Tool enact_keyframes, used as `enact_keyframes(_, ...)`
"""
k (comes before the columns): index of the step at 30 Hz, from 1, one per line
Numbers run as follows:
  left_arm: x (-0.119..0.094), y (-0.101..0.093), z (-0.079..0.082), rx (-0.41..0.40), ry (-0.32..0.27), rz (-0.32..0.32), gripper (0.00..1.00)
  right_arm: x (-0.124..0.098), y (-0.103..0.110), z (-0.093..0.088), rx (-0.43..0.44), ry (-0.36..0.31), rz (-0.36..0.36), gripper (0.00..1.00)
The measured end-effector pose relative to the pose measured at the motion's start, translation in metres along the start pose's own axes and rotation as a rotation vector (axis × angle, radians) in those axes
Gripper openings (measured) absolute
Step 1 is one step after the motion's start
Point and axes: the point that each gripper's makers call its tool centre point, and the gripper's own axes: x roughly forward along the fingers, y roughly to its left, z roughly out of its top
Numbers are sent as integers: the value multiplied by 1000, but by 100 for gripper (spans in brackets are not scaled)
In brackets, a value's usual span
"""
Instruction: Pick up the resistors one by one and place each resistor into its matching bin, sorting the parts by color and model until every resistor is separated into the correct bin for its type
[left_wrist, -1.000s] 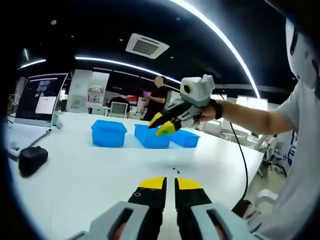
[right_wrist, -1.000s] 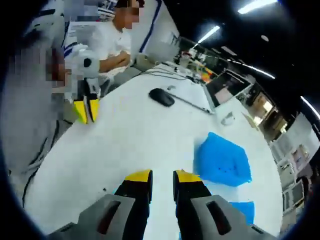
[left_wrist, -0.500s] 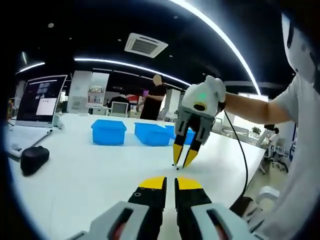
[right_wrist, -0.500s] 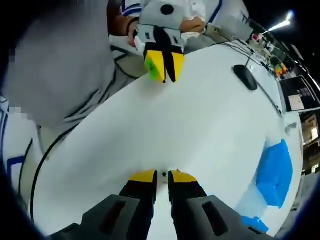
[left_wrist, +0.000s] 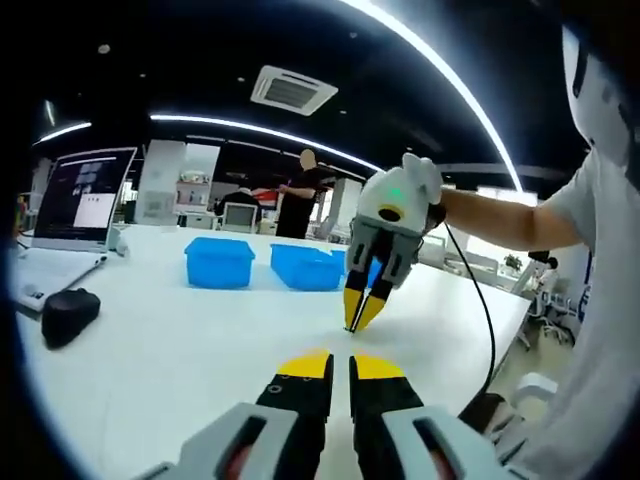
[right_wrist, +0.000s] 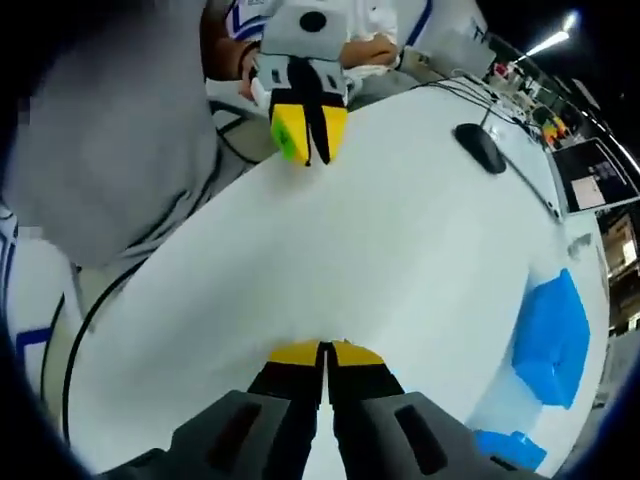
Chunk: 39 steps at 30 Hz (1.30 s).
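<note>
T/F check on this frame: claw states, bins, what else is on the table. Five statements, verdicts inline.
1. The right claw points down at the table with its tips together. True.
2. The left claw grips a bin. False: it hangs over bare table, its tips slightly apart, gripping nothing.
3. Blue bins stand on the table's far side. True.
4. A mouse lies on the table near a laptop. True.
5. The bins are red. False: blue.

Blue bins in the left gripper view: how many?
3: left bin, middle bin, and a third largely hidden behind the right hand-held gripper. More may be hidden.
</note>
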Motion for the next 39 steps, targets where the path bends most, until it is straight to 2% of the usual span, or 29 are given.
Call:
enact_keyframes(2,0,0,0,0,-1,0,10,-3,-3,5,13,-29,-14,5)
enact_keyframes(7,0,3,2,-2,-7,5,10,-9,-14,28,91,-185,-64,5)
enact_keyframes(11,-1,4,1,-4,-7,8,10,-17,-30,50,200,-383,-122,5)
enact_keyframes(14,-1,5,0,-7,-5,9,10,-25,-49,61,303,-534,-190,5)
enact_keyframes(15,-1,5,-1,-8,-3,9,10,-28,-57,62,317,-558,-227,5)
enact_keyframes(17,-1,5,-1,-8,-3,7,10,-40,-74,68,384,-659,-304,5)
enact_keyframes(19,0,5,0,-7,-6,4,10,-52,-89,73,420,-752,-367,5)
enact_keyframes(22,2,5,2,-7,-8,0,10,-67,-108,78,467,-851,-462,5)
enact_keyframes(24,3,5,2,-5,-8,-4,10,-73,-117,79,483,-880,-506,5)
enact_keyframes(26,3,4,2,-5,-8,-9,10,-85,-134,75,481,-894,-618,5)
enact_keyframes(29,1,4,1,-6,-9,-11,10,-106,-157,67,530,-967,-743,5)
enact_keyframes(32,0,6,0,-12,-9,-8,10,-114,-183,46,591,-951,-880,5)
enact_keyframes(33,-1,7,-1,-12,-8,-7,10,-117,-193,33,638,-942,-940,5)
enact_keyframes(36,0,8,-2,-15,-4,-9,10,-115,-215,6,744,-924,-1051,5)
enact_keyframes(39,-2,9,0,-15,-10,-13,10,-107,-228,-9,809,-926,-1072,5)
